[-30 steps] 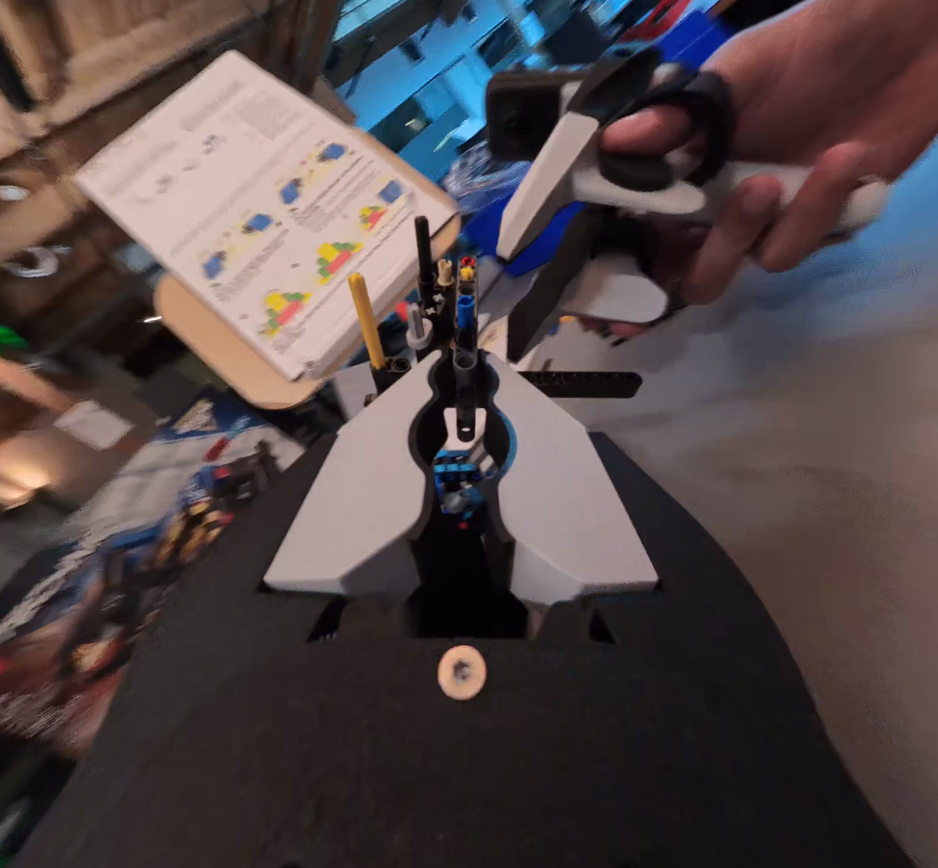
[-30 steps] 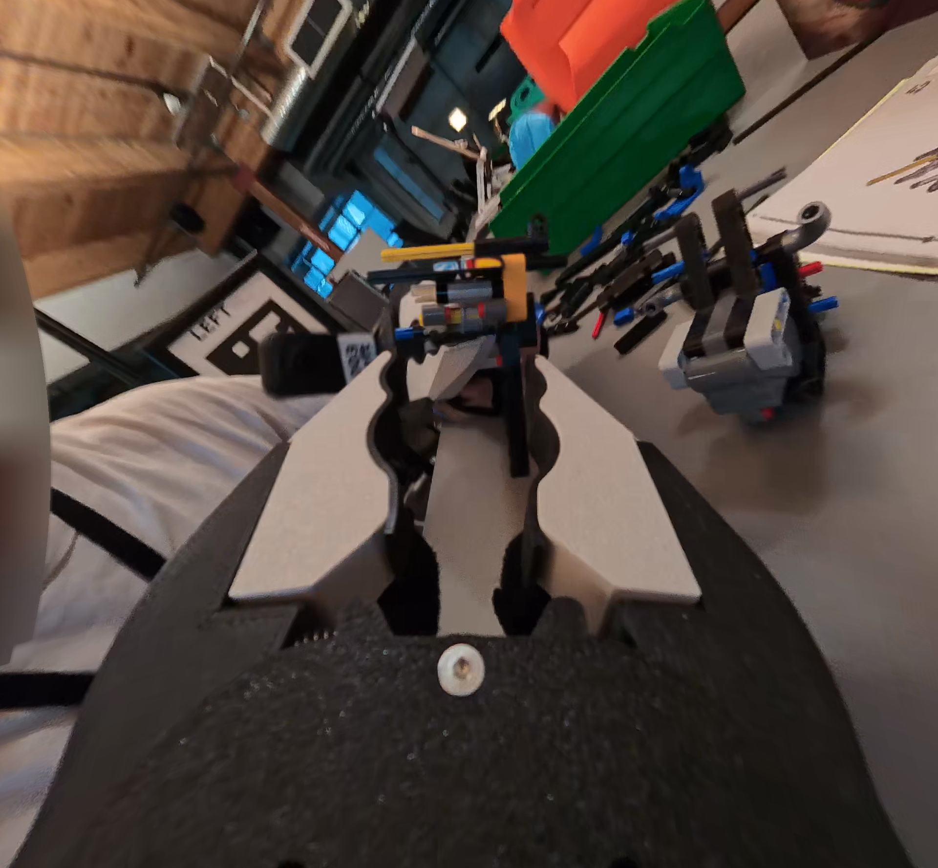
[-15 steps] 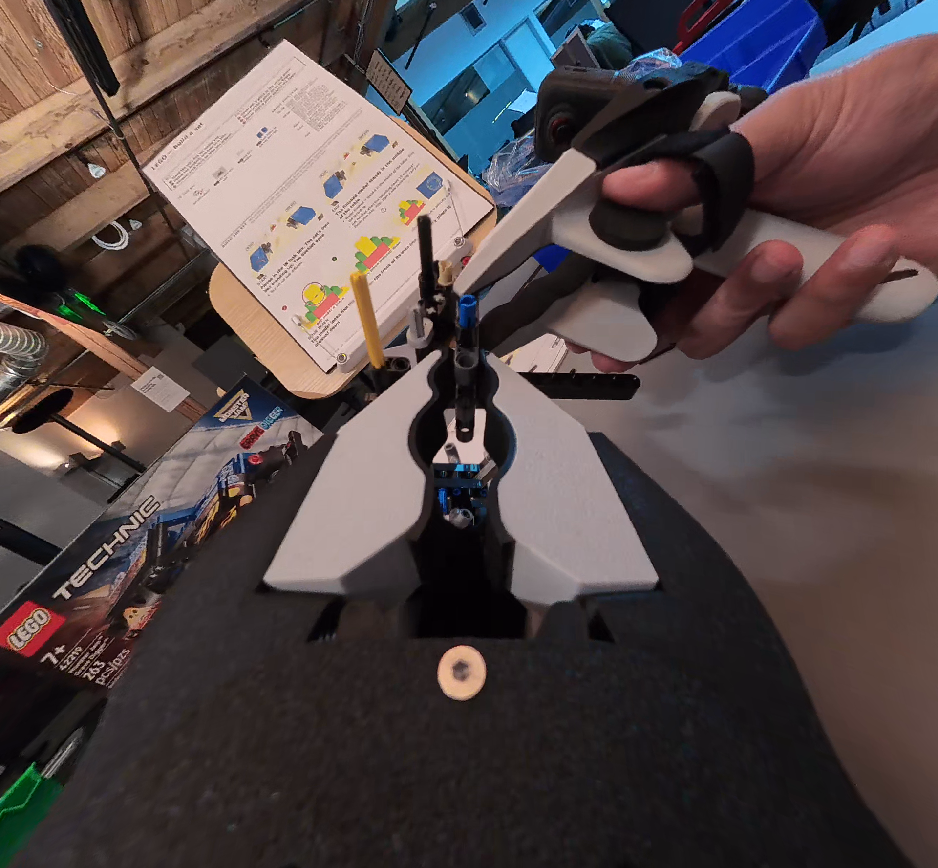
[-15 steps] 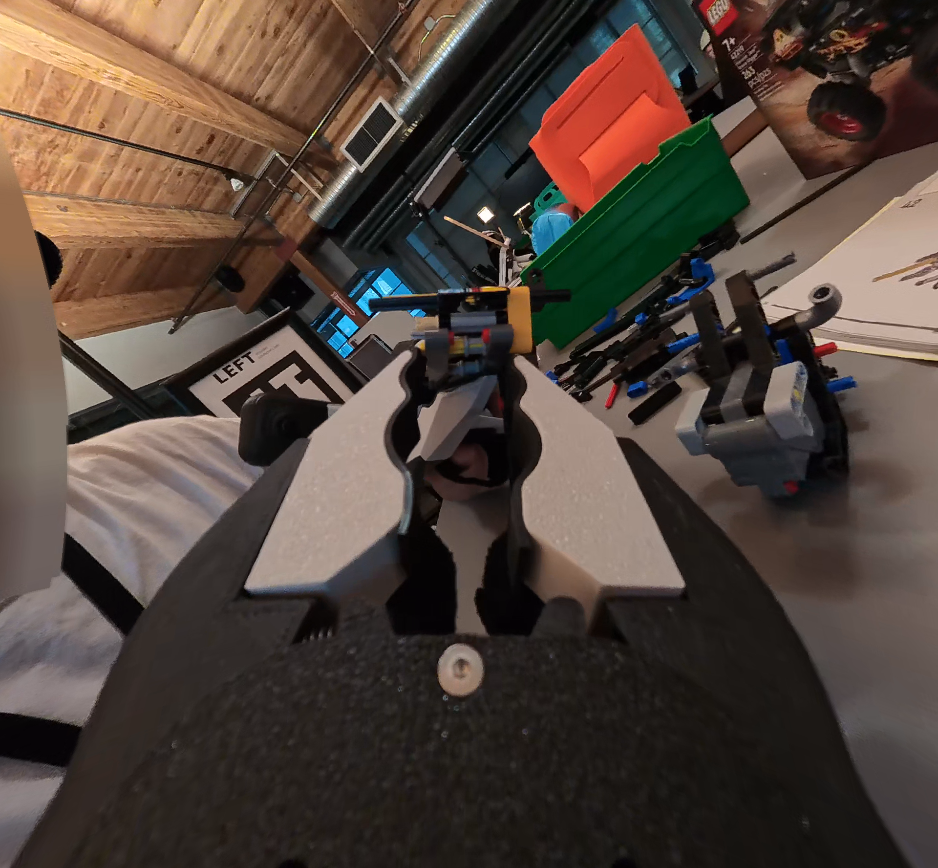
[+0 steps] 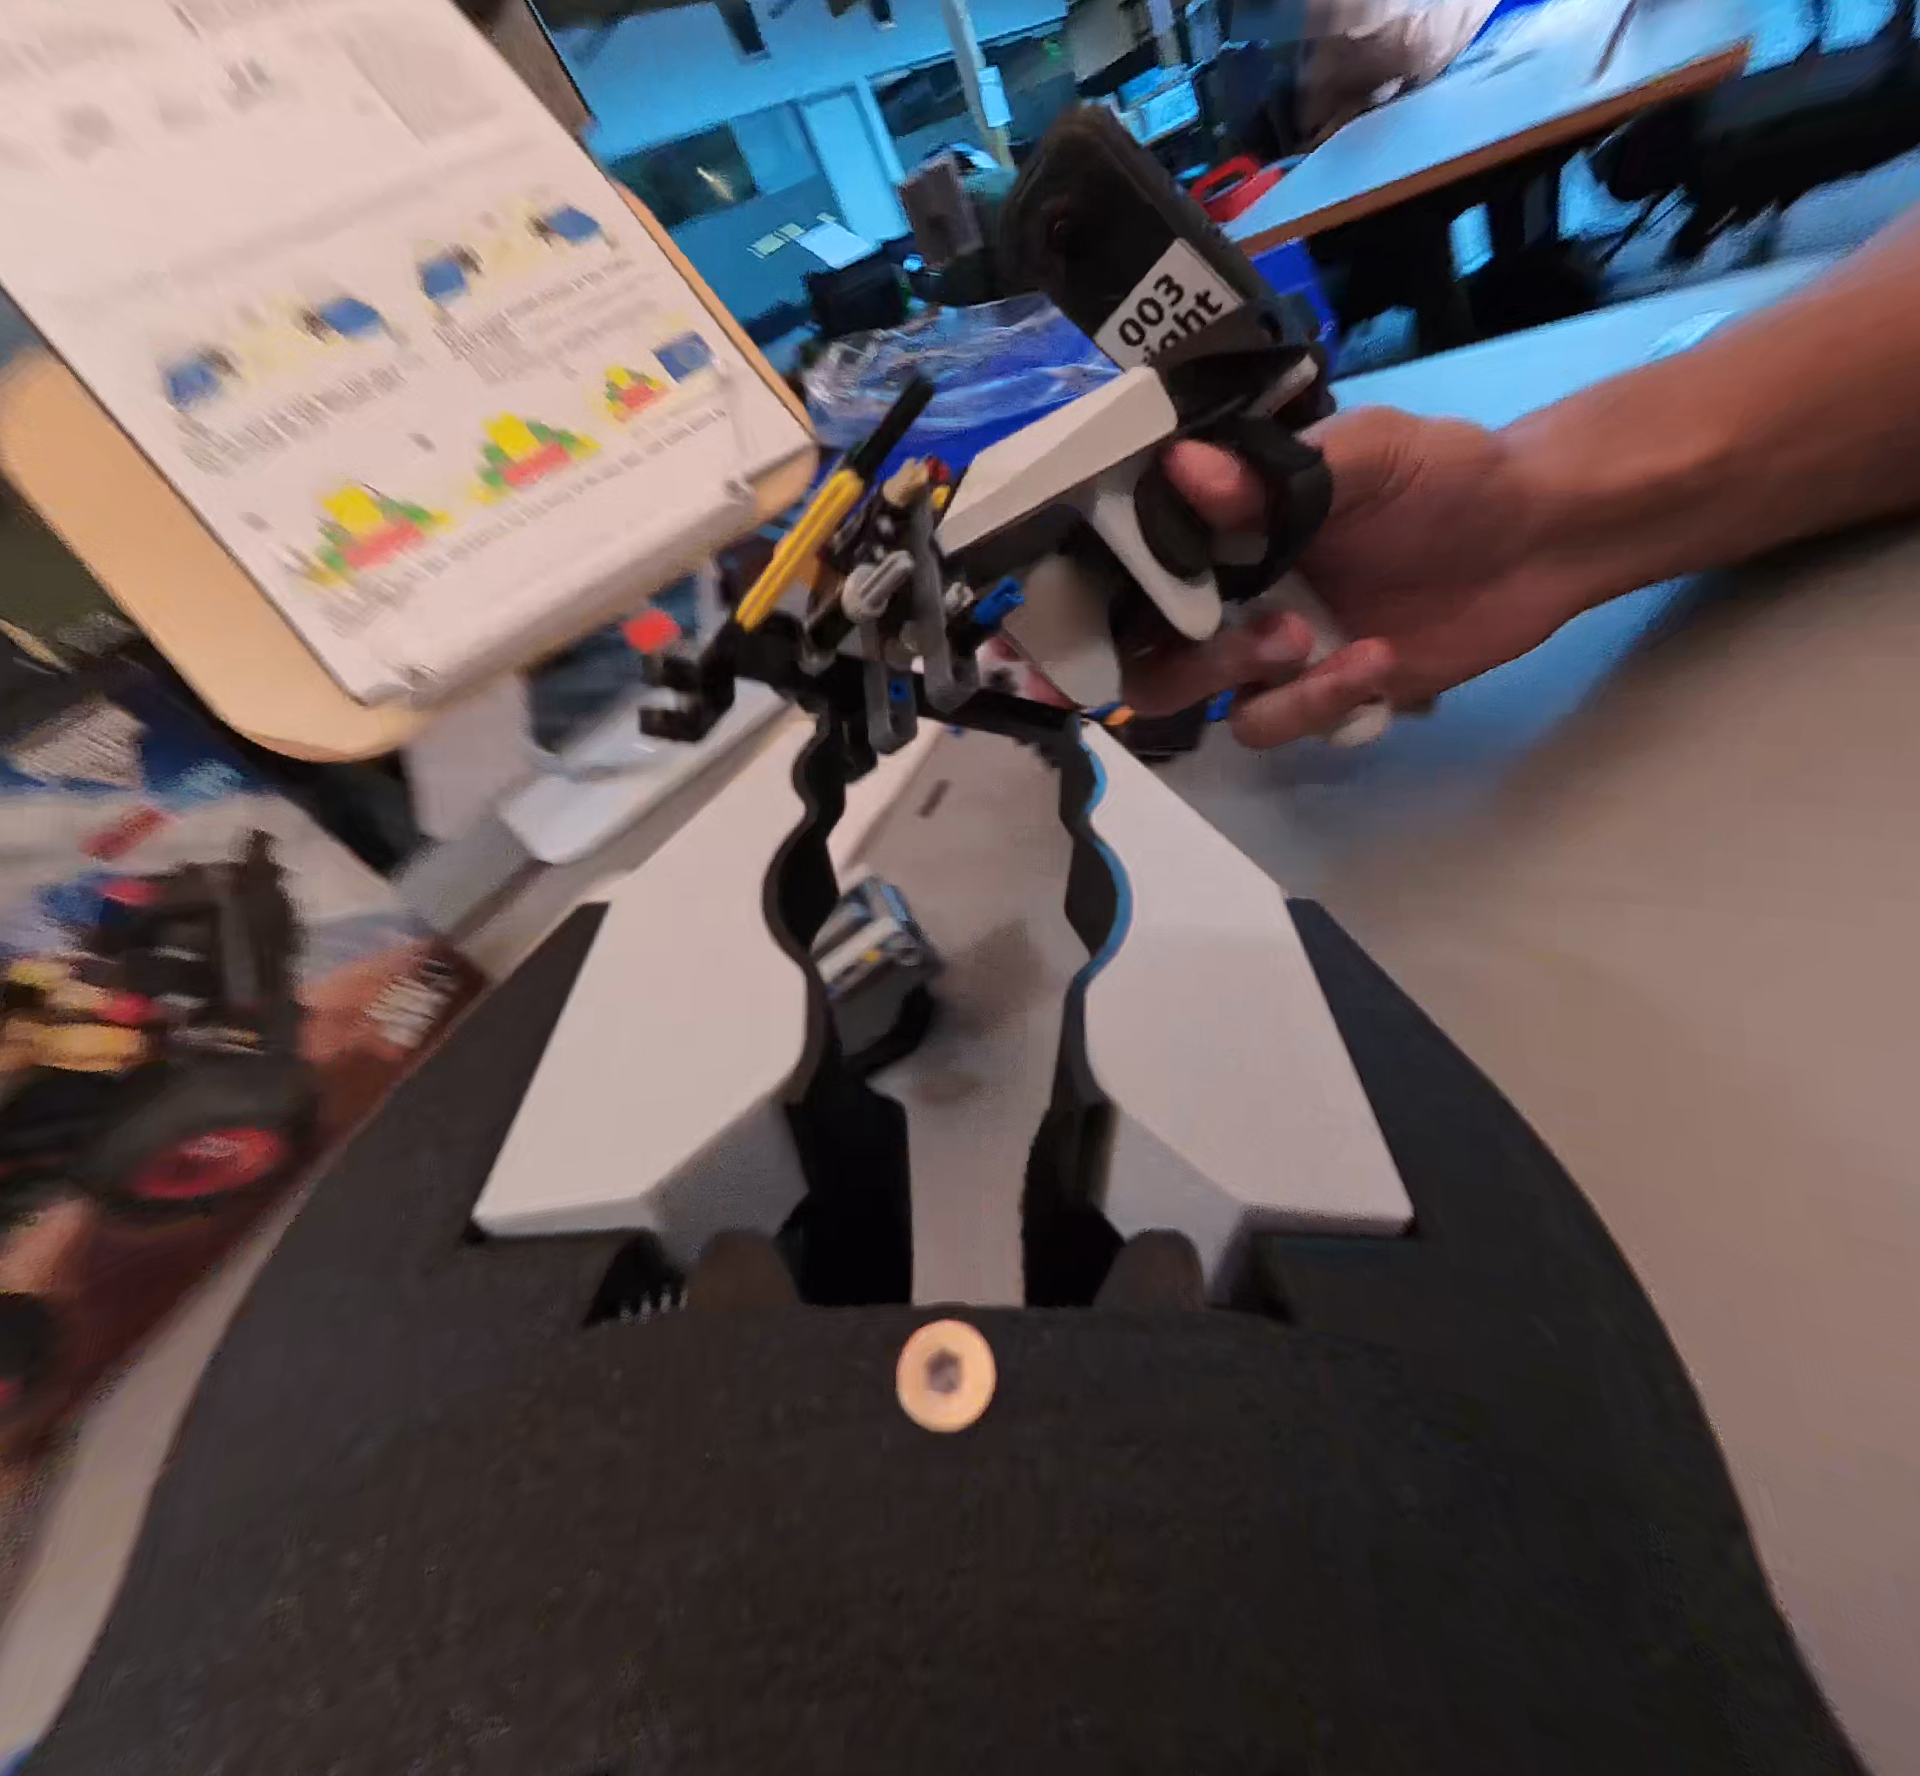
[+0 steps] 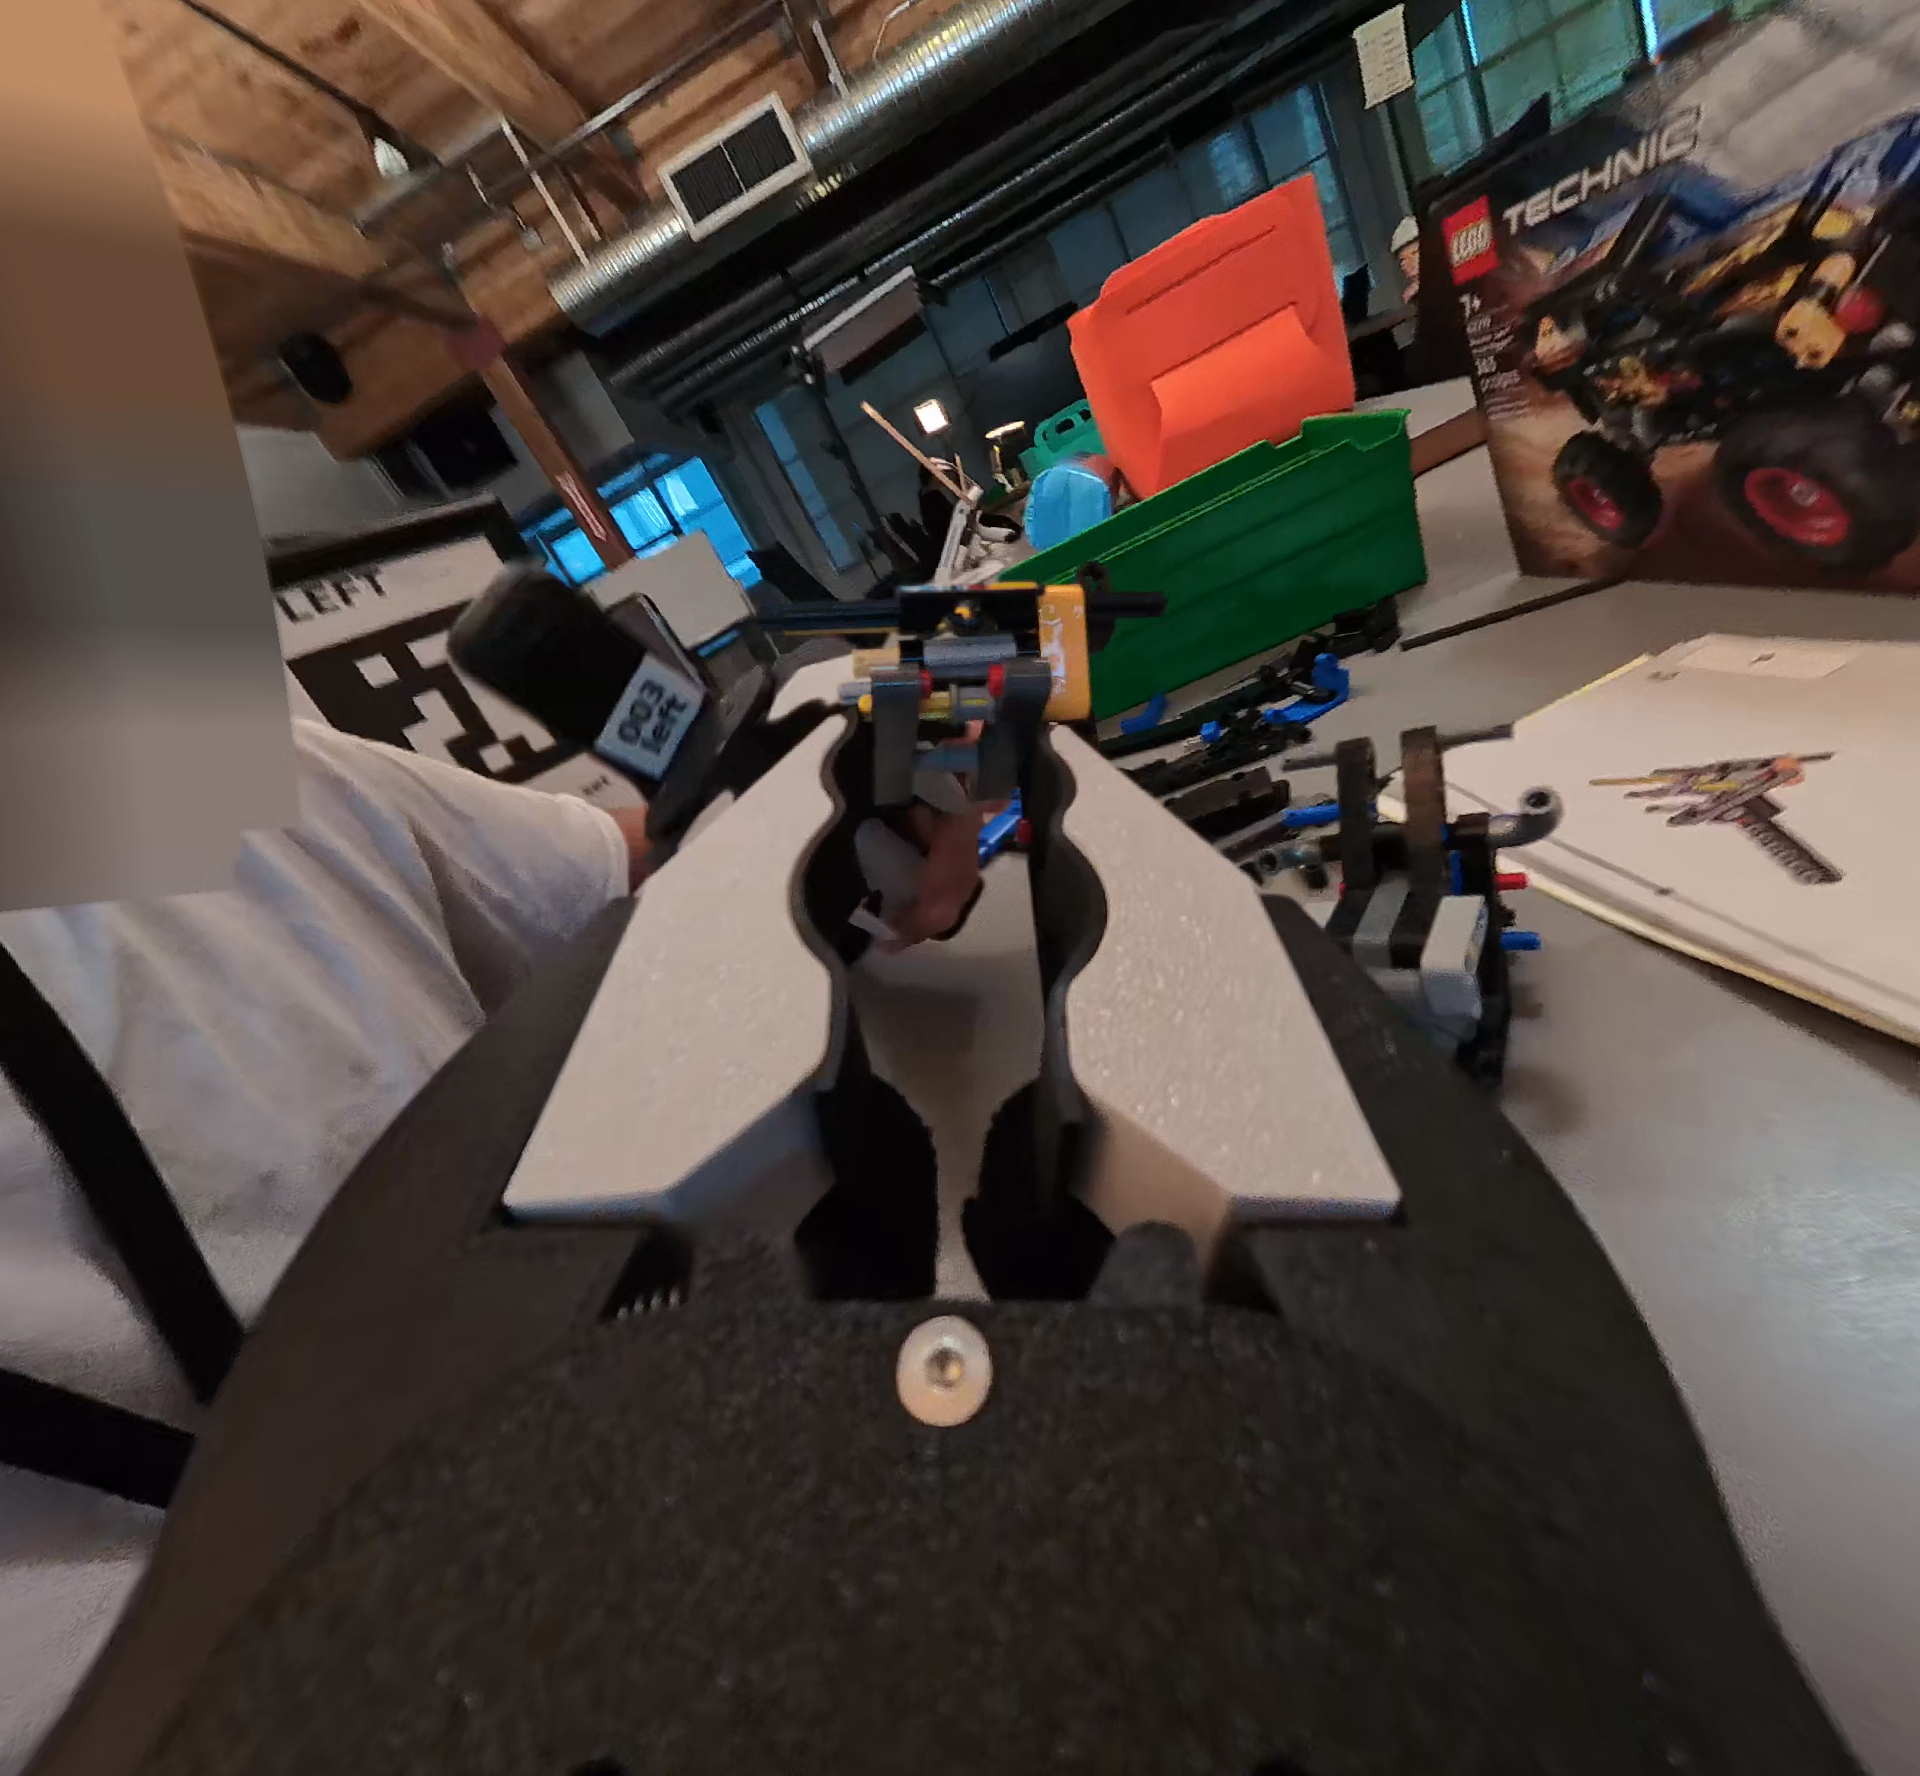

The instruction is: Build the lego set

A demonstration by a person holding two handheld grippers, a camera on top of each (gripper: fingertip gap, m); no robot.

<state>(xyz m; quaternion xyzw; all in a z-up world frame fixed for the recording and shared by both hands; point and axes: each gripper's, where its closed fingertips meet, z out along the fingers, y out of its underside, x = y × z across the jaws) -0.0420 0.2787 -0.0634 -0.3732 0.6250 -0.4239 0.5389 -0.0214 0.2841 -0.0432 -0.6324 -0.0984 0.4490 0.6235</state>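
A small Lego sub-assembly (image 5: 868,625) of black, grey and yellow parts hangs in the air, also in the right wrist view (image 6: 966,677). My right gripper (image 6: 945,750) is shut on it, with a black beam running back along its right finger. In the left wrist view the right gripper (image 5: 961,573) comes in from the right, held by a hand (image 5: 1403,563). My left gripper (image 5: 945,760) is open and empty, its tips just below and behind the assembly. A second grey and black sub-assembly (image 6: 1423,905) stands on the grey table, seen between my left fingers (image 5: 873,957).
An open instruction booklet (image 6: 1714,791) lies at the right. The Lego box (image 6: 1683,355) stands behind it, with a green bin (image 6: 1247,531), an orange part (image 6: 1216,355) and loose pieces (image 6: 1247,750). A printed sheet on a wooden board (image 5: 364,292) stands at the left.
My left gripper was shut on the sub-assembly; it has opened and drawn back. The right gripper keeps hold of the assembly, which now sits tilted.
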